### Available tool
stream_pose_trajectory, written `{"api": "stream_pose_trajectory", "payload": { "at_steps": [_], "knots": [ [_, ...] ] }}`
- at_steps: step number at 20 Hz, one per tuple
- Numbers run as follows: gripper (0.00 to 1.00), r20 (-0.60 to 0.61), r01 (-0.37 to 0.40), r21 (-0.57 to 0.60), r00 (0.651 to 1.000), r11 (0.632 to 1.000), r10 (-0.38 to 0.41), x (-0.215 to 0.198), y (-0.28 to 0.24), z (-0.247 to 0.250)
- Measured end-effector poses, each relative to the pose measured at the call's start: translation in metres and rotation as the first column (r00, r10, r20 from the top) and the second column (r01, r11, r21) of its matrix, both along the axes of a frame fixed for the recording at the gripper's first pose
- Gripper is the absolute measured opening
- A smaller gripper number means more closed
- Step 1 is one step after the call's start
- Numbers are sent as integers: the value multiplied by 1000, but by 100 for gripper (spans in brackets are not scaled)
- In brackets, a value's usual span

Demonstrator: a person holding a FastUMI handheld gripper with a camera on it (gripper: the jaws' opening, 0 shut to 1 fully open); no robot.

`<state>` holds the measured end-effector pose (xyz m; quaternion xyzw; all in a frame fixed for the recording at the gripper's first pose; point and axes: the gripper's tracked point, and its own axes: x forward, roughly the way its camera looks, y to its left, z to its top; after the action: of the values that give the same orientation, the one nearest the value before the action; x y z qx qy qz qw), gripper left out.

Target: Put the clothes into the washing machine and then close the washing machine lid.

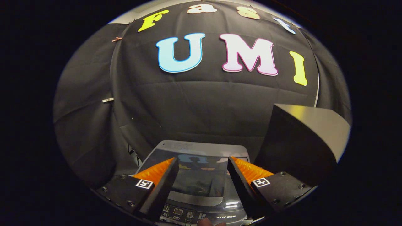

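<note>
Below and just ahead of my fingers stands the grey top-loading washing machine point(201, 150). Its dark glass lid point(201, 182) lies flat and closed, reflecting the booth wall. The control panel point(204, 215) runs along its near edge, between my fingertips. My gripper point(202, 161) hovers above the lid, open, with nothing between the orange-and-black fingers point(157, 171). No clothes are visible.
A tall black box or cabinet point(301, 144) stands right of the washer, close to my right finger. Black cloth walls close off the back and left. A fingertip of a person's hand point(205, 222) shows at the near edge of the panel.
</note>
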<state>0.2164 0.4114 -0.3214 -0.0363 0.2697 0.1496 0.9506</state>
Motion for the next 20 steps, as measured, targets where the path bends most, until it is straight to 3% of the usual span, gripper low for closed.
{"api": "stream_pose_trajectory", "payload": {
  "at_steps": [20],
  "knots": [
    [98, 246, -12, 41, 969, 999, 1, -36, -42, 171]
  ]
}}
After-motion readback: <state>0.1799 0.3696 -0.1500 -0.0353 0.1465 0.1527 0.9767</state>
